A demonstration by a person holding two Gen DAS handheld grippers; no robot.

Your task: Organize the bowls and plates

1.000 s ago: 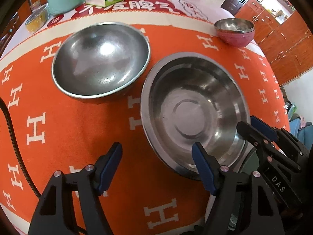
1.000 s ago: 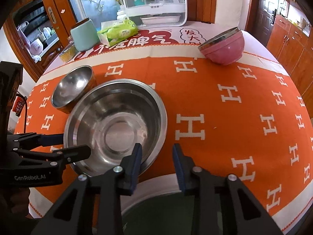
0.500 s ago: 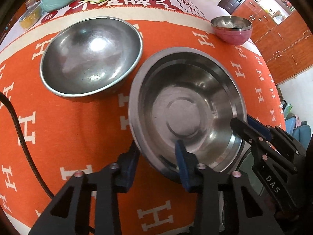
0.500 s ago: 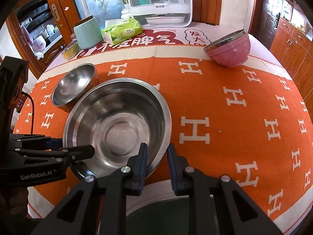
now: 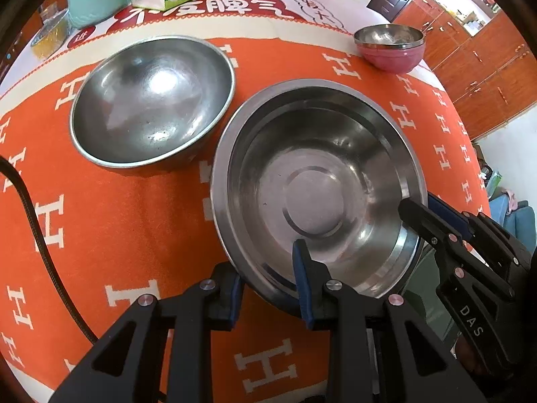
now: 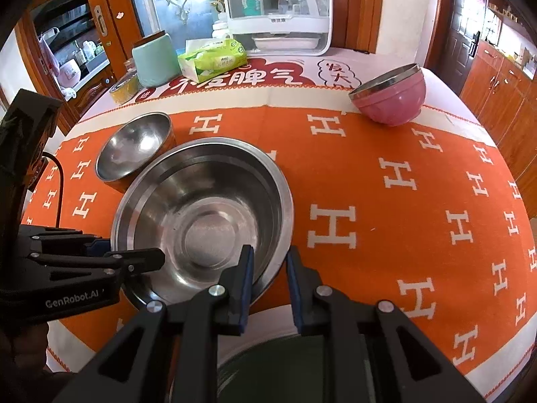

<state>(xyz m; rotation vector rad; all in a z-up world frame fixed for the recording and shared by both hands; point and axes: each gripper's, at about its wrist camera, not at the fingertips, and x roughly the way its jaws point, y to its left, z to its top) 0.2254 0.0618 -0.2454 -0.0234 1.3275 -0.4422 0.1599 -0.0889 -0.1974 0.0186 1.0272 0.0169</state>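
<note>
Wide steel basin (image 5: pixel 315 194) near the front edge of the orange tablecloth (image 5: pixel 110 221), pinched at its near rim from two sides. Left gripper (image 5: pixel 268 278) clamped on the near-left rim, one blue pad (image 5: pixel 301 278) inside the wall and the other under the lip; a second ago spread wide with the rim only between the fingers, half a second ago narrowed around it. Right gripper (image 6: pixel 268 270) likewise closed on the near-right rim, inner pad (image 6: pixel 247 270) inside the basin, outer one outside; gap narrower than a second ago. Basin itself in about the same spot beside the rounder steel bowl (image 5: pixel 151 100), though lifted or resting cannot be told. Rounder bowl just to the basin's far left, rims close, contact not certain. Pink bowl (image 5: pixel 391 50) with a steel bowl nested inside well apart at the far right. From the left wrist: nested steel interior of the pink bowl plain, right gripper (image 5: pixel 423 215) seen gripping the rim from the side, a black cable (image 5: pixel 37 231) trailing across the cloth. From the right wrist only: pink bowl (image 6: pixel 391 100) tilted, white cabinet (image 6: pixel 278 10) with bottles at the table's far end, tissue pack (image 6: pixel 211 60) and mint canister (image 6: pixel 154 60) beside it, left gripper (image 6: pixel 134 260) reaching in from the left.
</note>
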